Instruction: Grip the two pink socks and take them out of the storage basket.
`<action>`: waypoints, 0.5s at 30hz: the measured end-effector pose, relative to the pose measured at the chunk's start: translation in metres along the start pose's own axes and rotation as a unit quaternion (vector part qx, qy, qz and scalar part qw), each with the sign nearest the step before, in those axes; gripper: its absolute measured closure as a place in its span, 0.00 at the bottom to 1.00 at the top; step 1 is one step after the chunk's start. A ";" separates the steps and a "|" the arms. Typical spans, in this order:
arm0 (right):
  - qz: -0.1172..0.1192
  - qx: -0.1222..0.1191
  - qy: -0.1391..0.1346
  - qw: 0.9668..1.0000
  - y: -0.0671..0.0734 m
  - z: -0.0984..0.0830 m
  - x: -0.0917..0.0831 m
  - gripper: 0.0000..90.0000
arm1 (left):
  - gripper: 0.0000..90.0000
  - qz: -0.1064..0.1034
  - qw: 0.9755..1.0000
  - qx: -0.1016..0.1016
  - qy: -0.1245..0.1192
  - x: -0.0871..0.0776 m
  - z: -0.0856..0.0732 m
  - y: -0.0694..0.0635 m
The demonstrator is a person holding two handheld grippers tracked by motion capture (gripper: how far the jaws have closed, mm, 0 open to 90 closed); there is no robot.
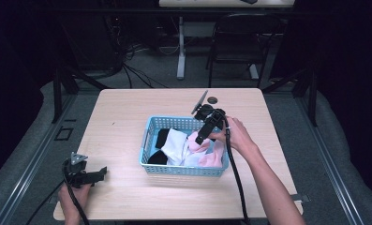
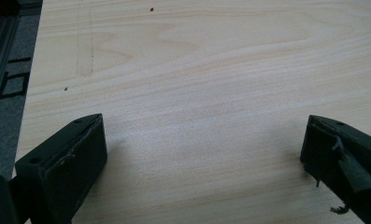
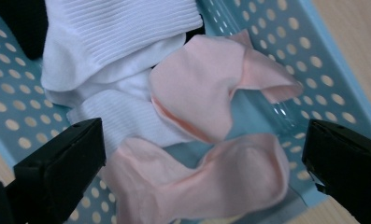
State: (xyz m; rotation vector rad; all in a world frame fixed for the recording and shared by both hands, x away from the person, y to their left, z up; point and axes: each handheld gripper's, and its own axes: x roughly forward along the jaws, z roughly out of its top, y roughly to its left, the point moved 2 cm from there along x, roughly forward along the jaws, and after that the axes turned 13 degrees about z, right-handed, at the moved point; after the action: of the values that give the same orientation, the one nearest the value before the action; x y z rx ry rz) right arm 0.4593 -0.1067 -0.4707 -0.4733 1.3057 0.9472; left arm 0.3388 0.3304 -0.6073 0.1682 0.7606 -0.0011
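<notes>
Pink socks, two of them, soft and crumpled, in the right-hand end of a blue perforated plastic basket at the middle of the wooden table. Nearer pink sock lying with its long axis across the right gripper view, roughly from one jaw toward the other, bent in a shallow arc; cuff or toe end not told apart. Second pink sock just above it, folded over itself, one flap pointing toward the basket's right wall. White ribbed socks heaped beside the pink ones and touching them, toward the basket's centre. Black socks at the basket's left end, partly under the white.

Right gripper tilted down over the basket's right end, jaws spread wide apart, nothing between them, hovering above the pink socks without touching. Right hand wrapped round the handle, cable trailing back along the forearm.

Left gripper resting low at the table's near-left corner, well apart from the basket, jaws wide apart over bare wood grain, empty. Left hand at the table edge.
</notes>
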 end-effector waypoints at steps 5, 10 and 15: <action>0.010 0.002 0.041 0.999 -0.008 0.012 0.040 0.03 | 0.01 0.000 1.000 0.000 0.000 0.000 0.000 0.000; 0.013 0.011 0.063 0.998 -0.013 0.015 0.060 0.08 | 0.01 0.000 1.000 0.000 0.000 0.000 0.000 0.000; 0.011 0.027 0.079 0.996 -0.016 0.020 0.072 0.30 | 0.01 0.000 1.000 0.000 0.000 0.000 0.000 0.000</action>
State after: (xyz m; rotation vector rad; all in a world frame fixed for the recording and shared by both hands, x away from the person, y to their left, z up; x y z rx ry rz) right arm 0.4828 -0.0778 -0.5375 -0.5016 1.4790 0.9045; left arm 0.3388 0.3304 -0.6073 0.1682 0.7606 -0.0010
